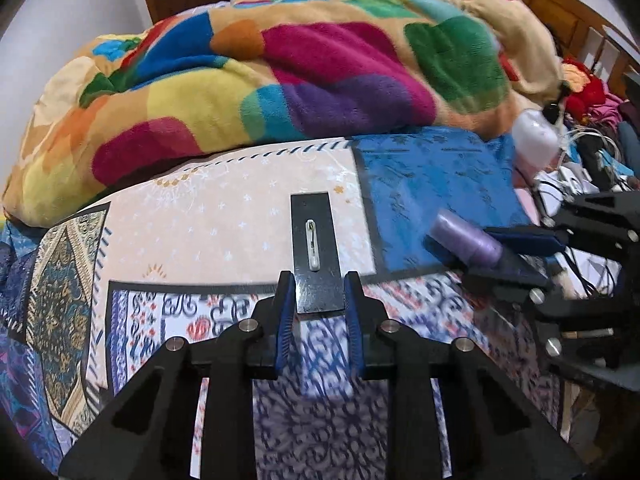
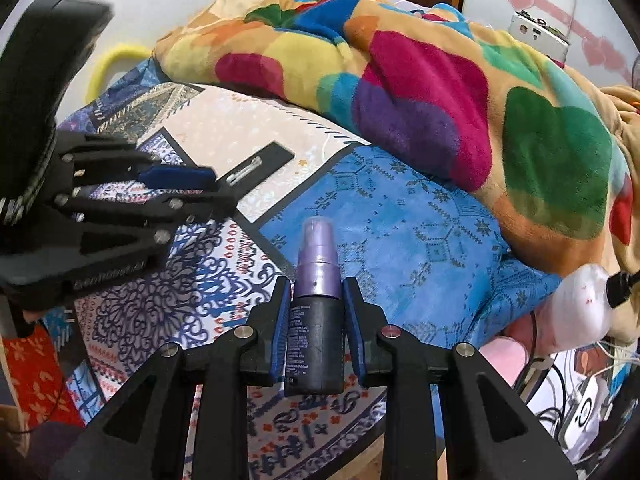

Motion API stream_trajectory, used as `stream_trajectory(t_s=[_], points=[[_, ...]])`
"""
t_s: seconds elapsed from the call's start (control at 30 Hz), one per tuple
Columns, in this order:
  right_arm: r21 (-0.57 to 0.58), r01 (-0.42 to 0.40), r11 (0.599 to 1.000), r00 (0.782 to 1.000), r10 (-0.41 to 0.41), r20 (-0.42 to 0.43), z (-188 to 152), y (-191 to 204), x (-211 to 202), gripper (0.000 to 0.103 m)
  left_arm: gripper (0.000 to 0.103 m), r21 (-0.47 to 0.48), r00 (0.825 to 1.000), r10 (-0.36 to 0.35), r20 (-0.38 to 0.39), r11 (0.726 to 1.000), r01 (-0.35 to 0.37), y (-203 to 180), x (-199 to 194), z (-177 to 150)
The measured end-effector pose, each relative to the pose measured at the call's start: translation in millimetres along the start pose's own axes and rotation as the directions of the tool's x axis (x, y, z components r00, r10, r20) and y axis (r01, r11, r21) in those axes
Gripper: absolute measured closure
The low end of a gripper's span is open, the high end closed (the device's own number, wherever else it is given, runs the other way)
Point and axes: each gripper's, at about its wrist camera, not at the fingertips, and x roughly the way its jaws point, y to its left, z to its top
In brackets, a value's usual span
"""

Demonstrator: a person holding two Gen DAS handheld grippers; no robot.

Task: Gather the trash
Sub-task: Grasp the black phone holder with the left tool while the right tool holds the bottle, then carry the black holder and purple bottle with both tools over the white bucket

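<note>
On a patchwork bedspread (image 1: 208, 240), the left gripper (image 1: 319, 286) has its blue-padded tongs set against the near end of a flat black card (image 1: 316, 248) holding a small white pin-like piece; whether the pads press its edges or stand just off them cannot be told. The card's long axis runs straight away from the tongs toward a heaped multicoloured fleece blanket (image 1: 280, 80), which walls off the far side of the bed.

The right gripper (image 2: 316, 300) is clamped on a small spray bottle (image 2: 316, 320), its dark body between the pads and its lilac cap pointing forward, up and away from the tongs, over a blue patch of the bedspread (image 2: 400, 232). From the left wrist camera the bottle (image 1: 468, 236) appears at right, cap angled toward the card; the two grippers are near each other, the card lying between them.

A white rounded object (image 2: 580, 312) with a black cable sits at the blanket's edge, beside a tangle of wires and clutter too blurred to name. The bottle's label print is unreadable, and the card's near end is partly hidden behind the left tongs.
</note>
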Motion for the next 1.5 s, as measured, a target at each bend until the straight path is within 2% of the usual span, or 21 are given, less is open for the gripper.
stream_trajectory(t_s=[0.23, 0.43, 0.6, 0.8, 1.0, 1.1, 1.37, 1.5], points=[[0.037, -0.005, 0.999, 0.999, 0.003, 0.053, 7, 7, -30, 0.079, 0.079, -0.035, 0.998, 0.005, 0.063, 0.999, -0.003, -4, -51, -15], [0.043, -0.002, 0.999, 0.993, -0.003, 0.116, 15, 23, -72, 0.079, 0.079, -0.081, 0.993, 0.033, 0.11, 0.996, -0.024, -2, -104, -26], [0.04, -0.007, 0.999, 0.985, 0.0, 0.173, 17, 41, -118, 0.079, 0.079, -0.123, 0.988, 0.048, 0.15, 0.992, -0.03, -4, -162, -38], [0.013, -0.02, 1.0, 0.972, 0.016, 0.233, 12, 73, -176, 0.079, 0.079, -0.159, 0.97, 0.09, 0.224, 0.986, -0.055, -9, -239, -65], [-0.039, -0.037, 0.999, 0.957, 0.047, 0.286, 0, 113, -225, 0.079, 0.079, -0.2, 0.949, 0.14, 0.283, 0.976, -0.084, -12, -307, -105], [-0.059, -0.048, 0.997, 0.95, 0.064, 0.305, -8, 134, -242, 0.079, 0.079, -0.229, 0.945, 0.151, 0.291, 0.97, -0.084, -8, -328, -126], [-0.093, -0.117, 0.989, 0.94, 0.14, 0.31, -30, 187, -259, 0.079, 0.079, -0.299, 0.927, 0.218, 0.306, 0.946, -0.124, 3, -382, -199], [-0.13, -0.144, 0.981, 0.94, 0.177, 0.293, -36, 218, -257, 0.079, 0.079, -0.346, 0.916, 0.27, 0.297, 0.925, -0.16, 17, -404, -238]])
